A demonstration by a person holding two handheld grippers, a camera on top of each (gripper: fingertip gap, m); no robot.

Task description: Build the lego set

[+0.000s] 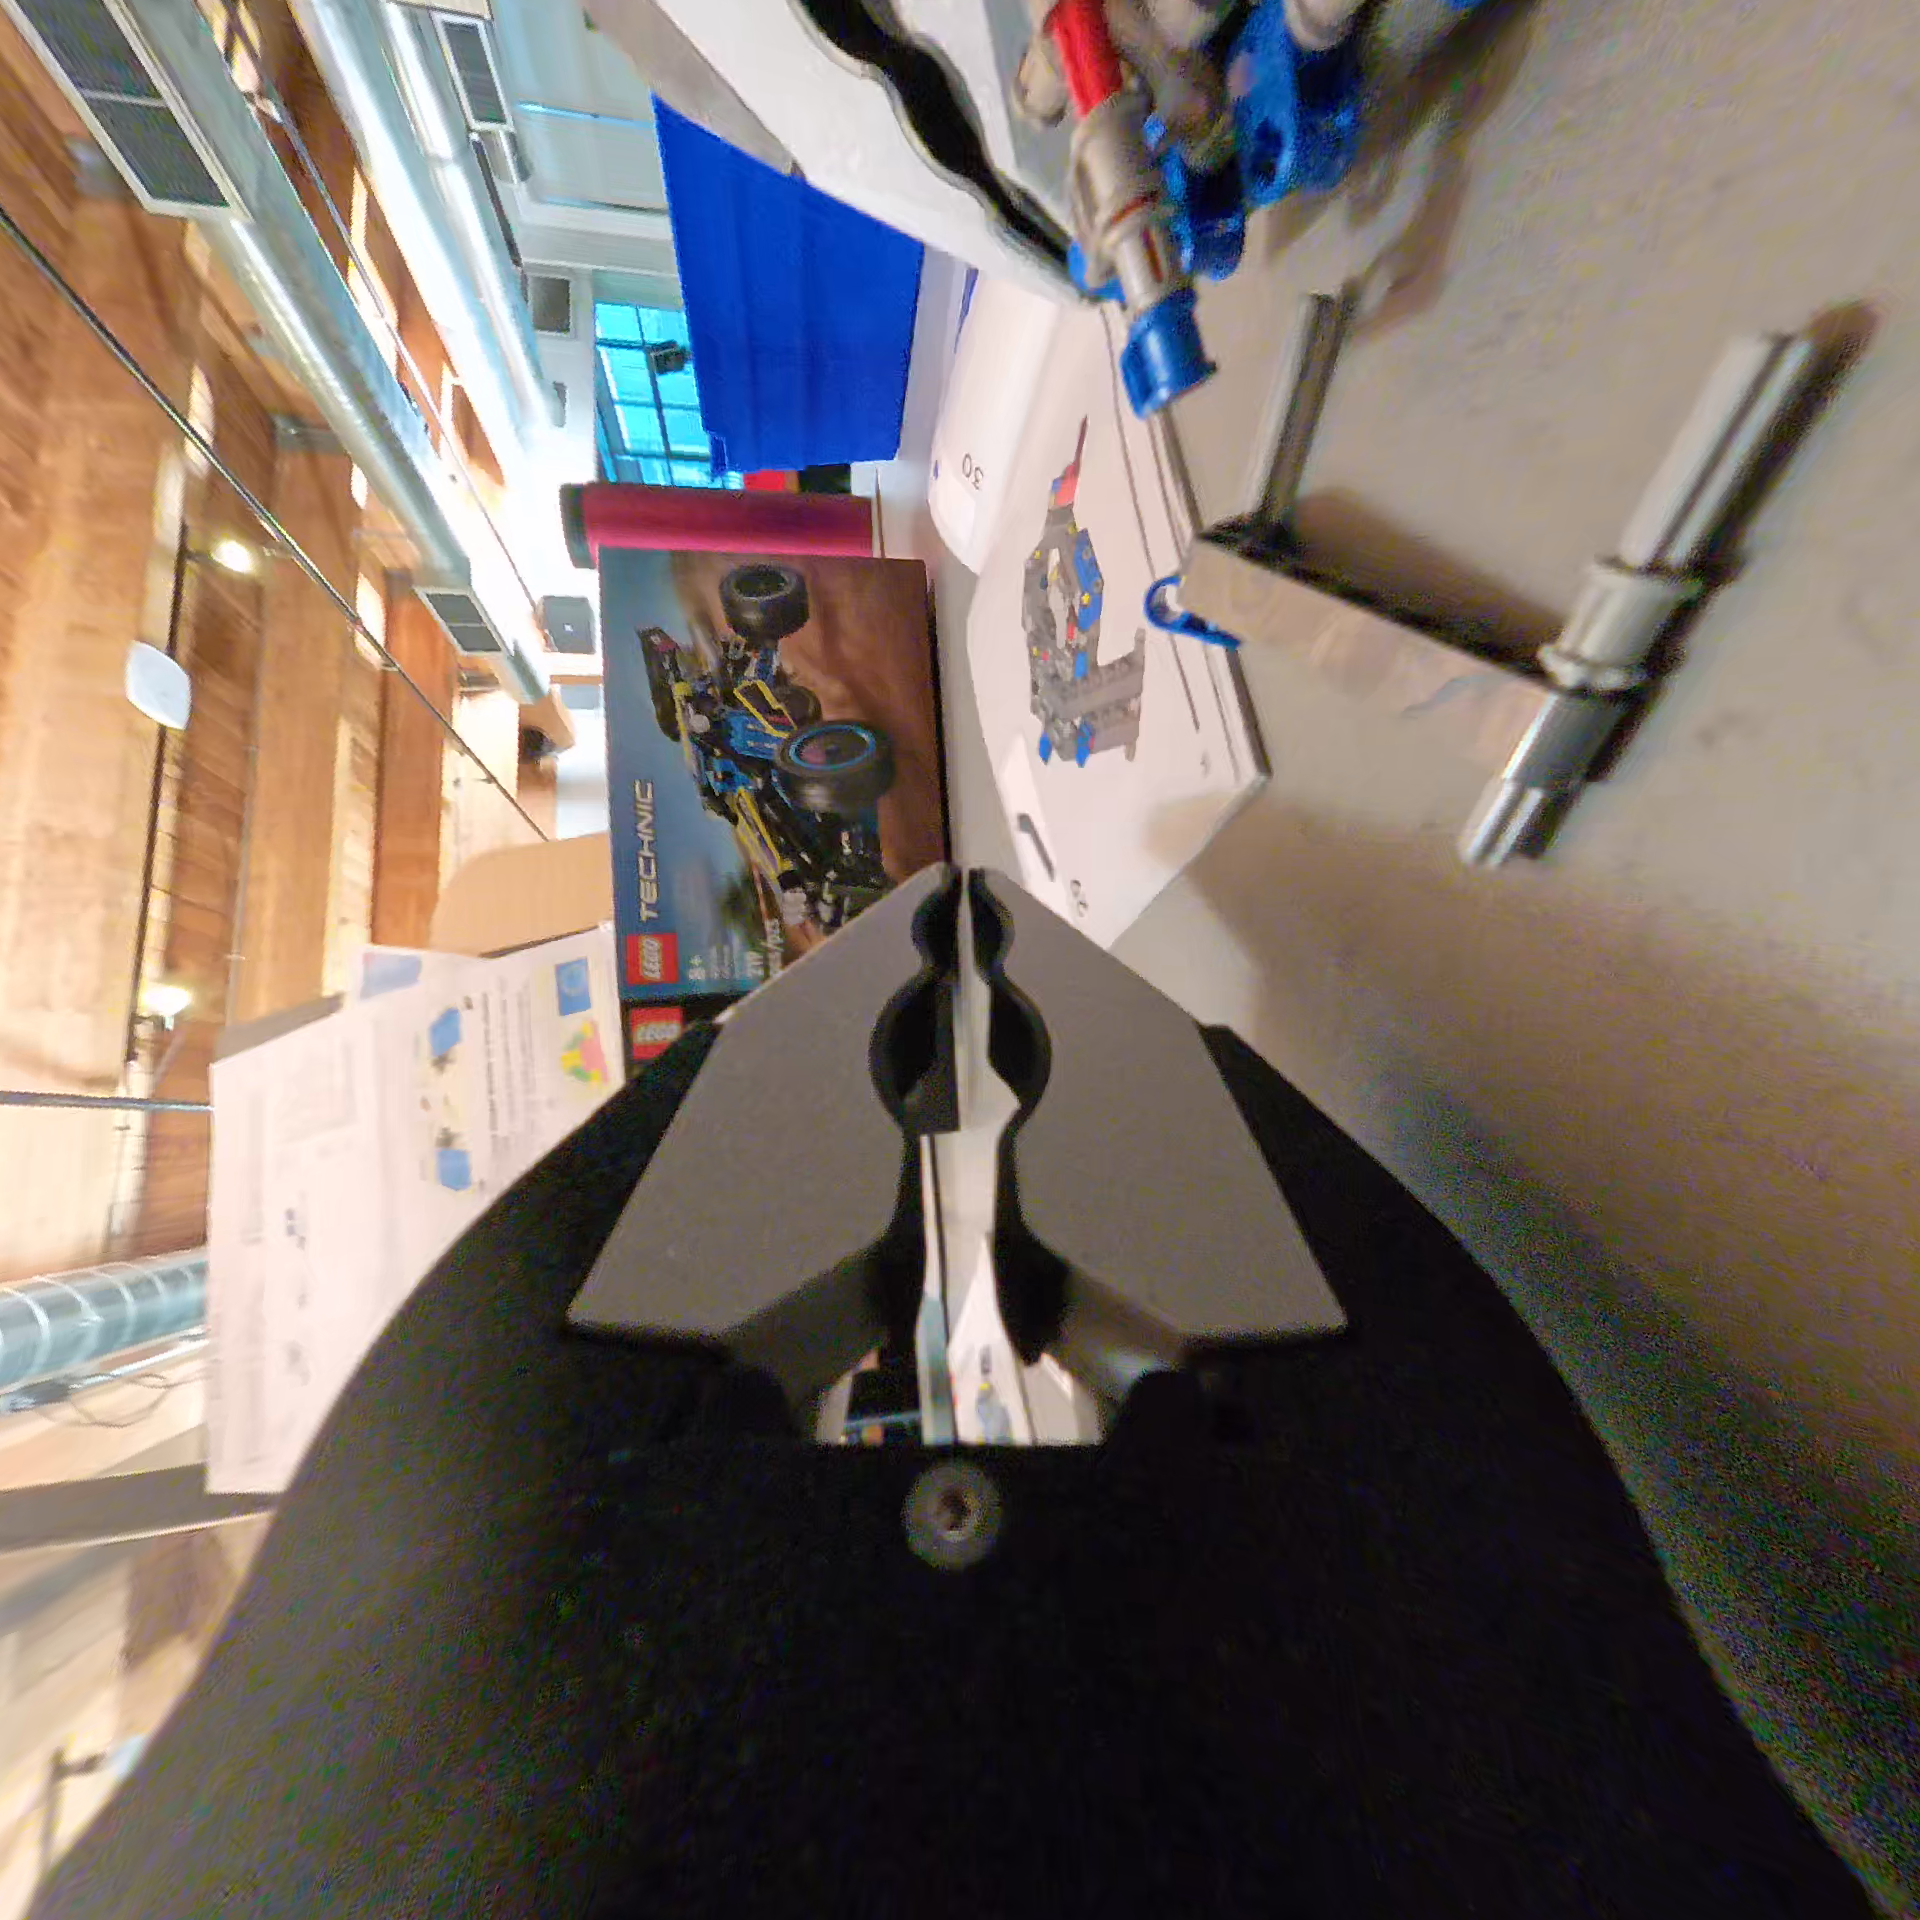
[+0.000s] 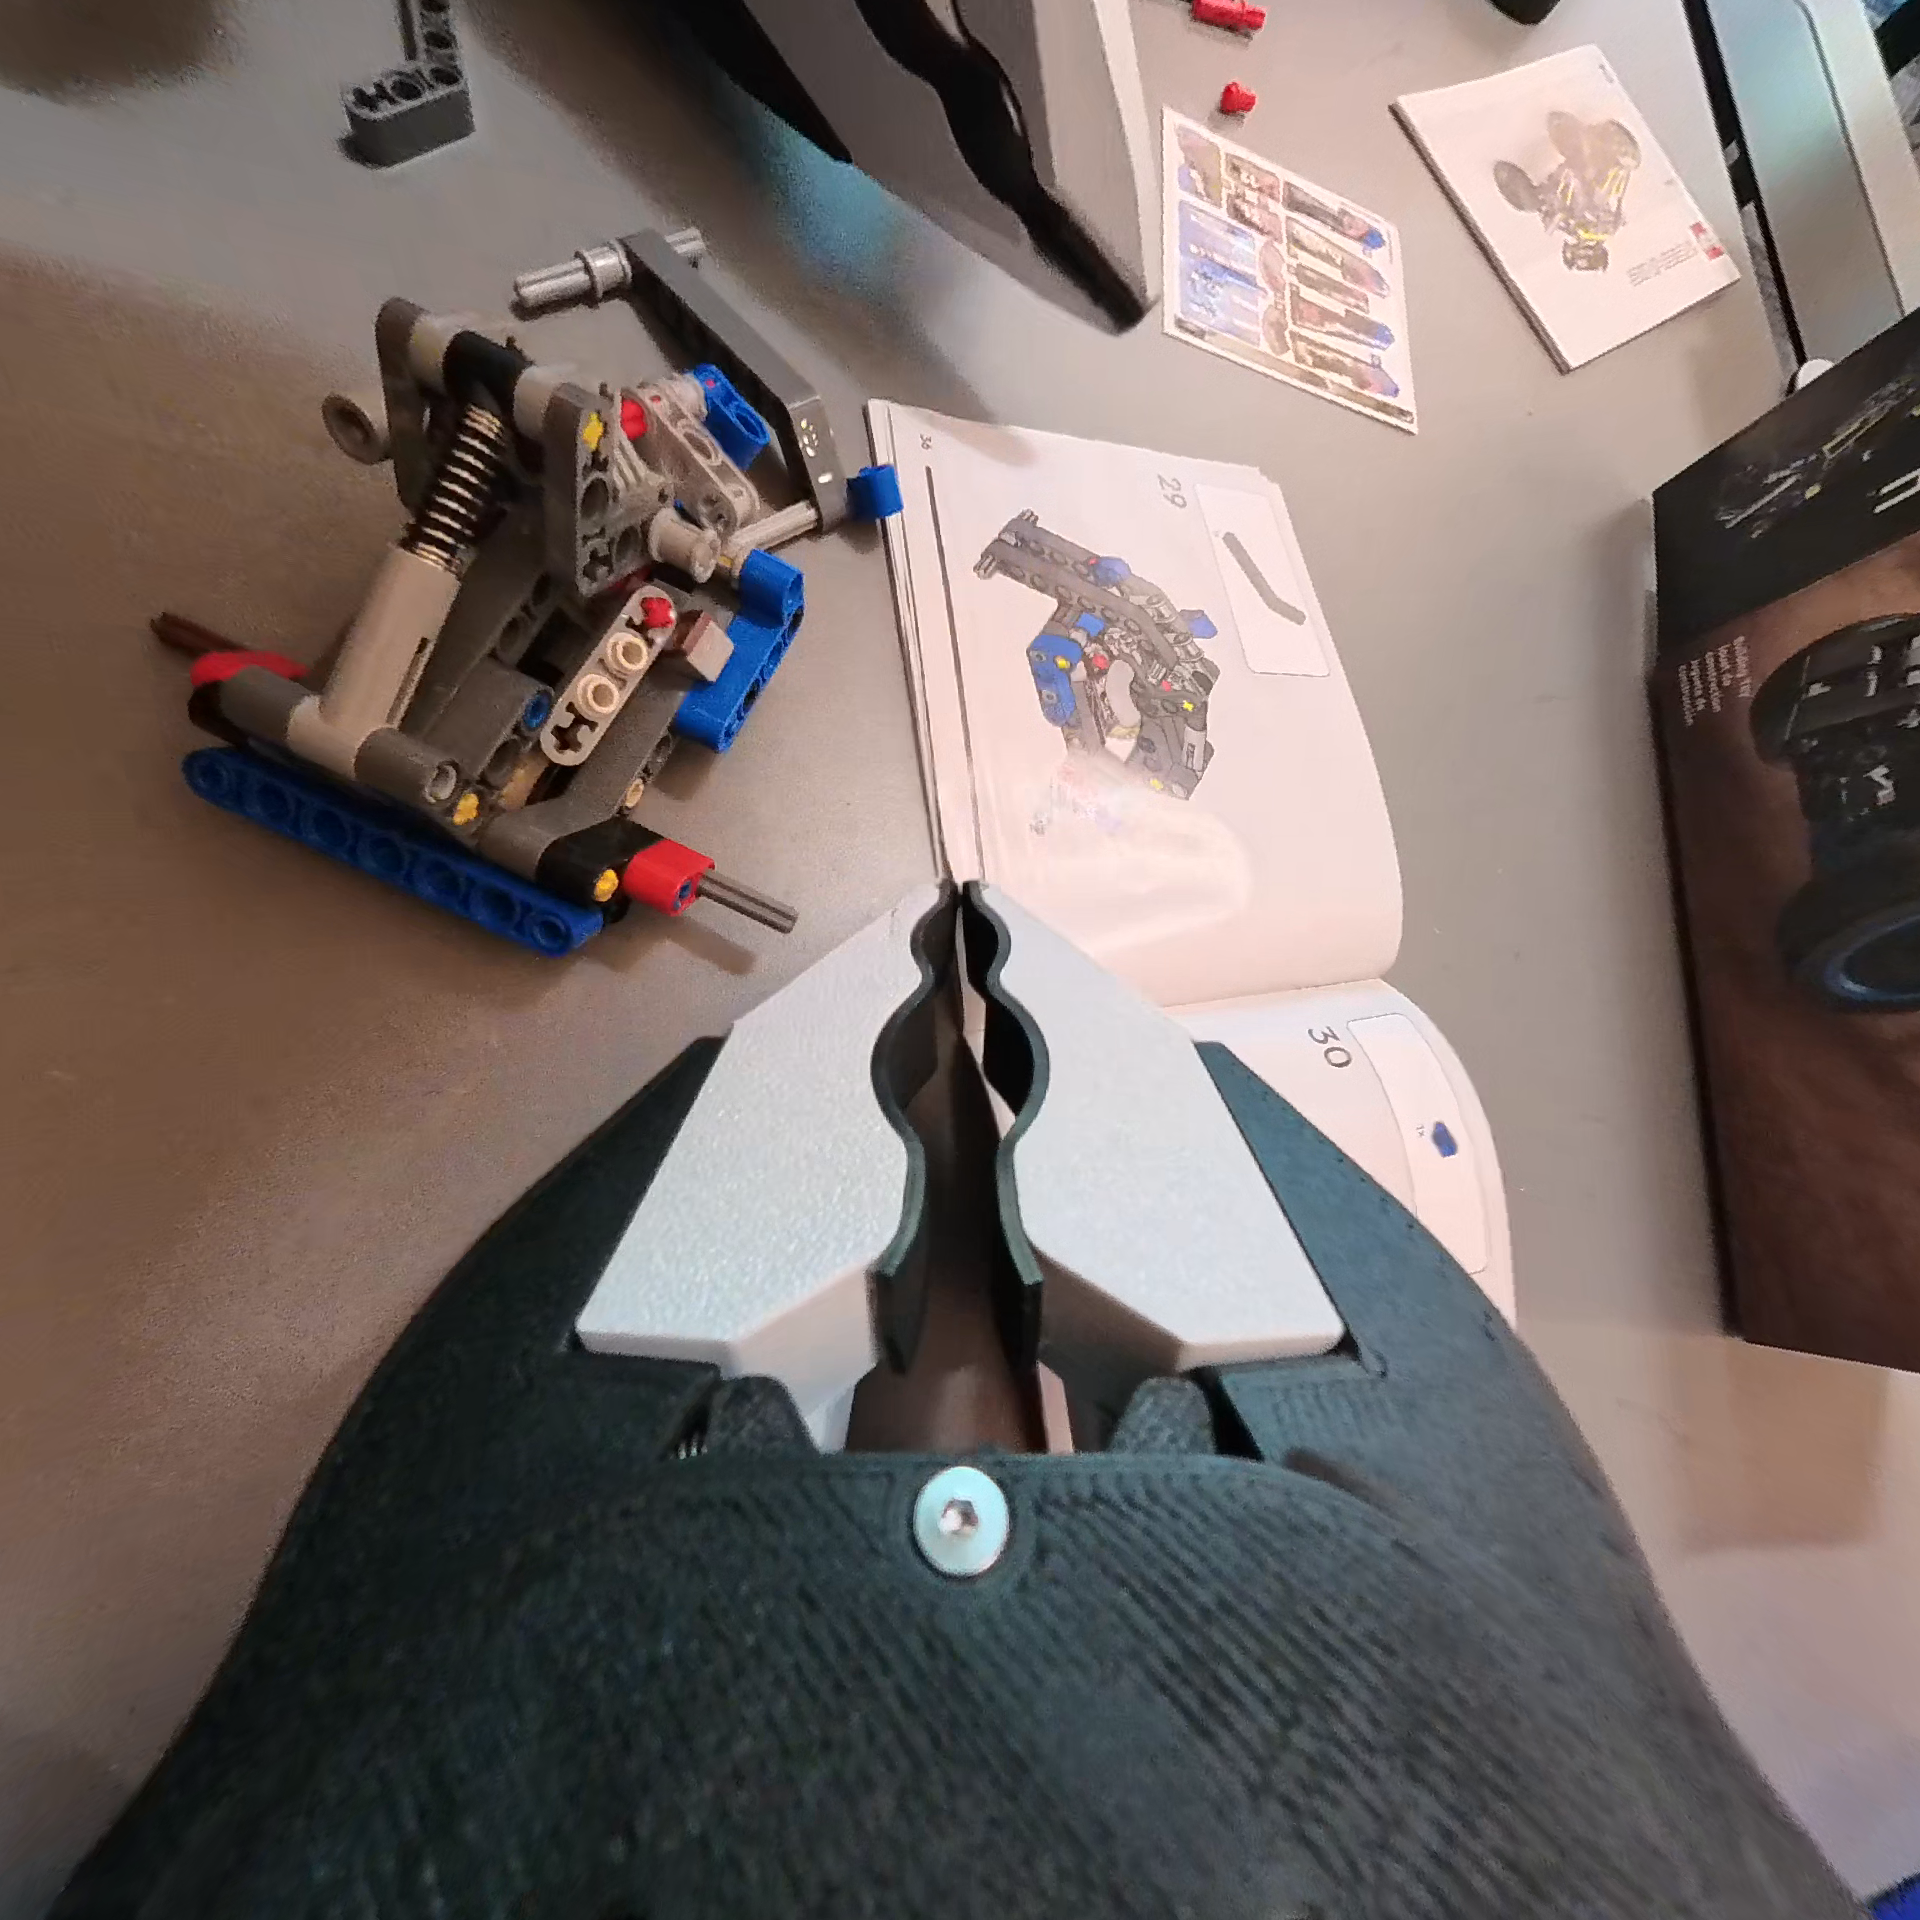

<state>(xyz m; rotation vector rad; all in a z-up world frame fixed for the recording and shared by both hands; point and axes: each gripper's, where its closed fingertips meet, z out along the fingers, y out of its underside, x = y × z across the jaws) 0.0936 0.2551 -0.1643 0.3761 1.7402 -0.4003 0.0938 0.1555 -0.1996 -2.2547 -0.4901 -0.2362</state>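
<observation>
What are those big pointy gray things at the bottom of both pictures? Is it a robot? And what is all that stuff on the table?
No robot here. A person holds a pinching tool in each hand, and each tool carries a camera looking along its two fingers. One picture comes from the left tool, the other from the right tool. Both are pinched shut and hold nothing. On the gray table sit a half-built Lego model, an open instruction booklet, a loose gray beam with pins, and the Lego box. The left picture looks sideways because that tool is turned.
</observation>
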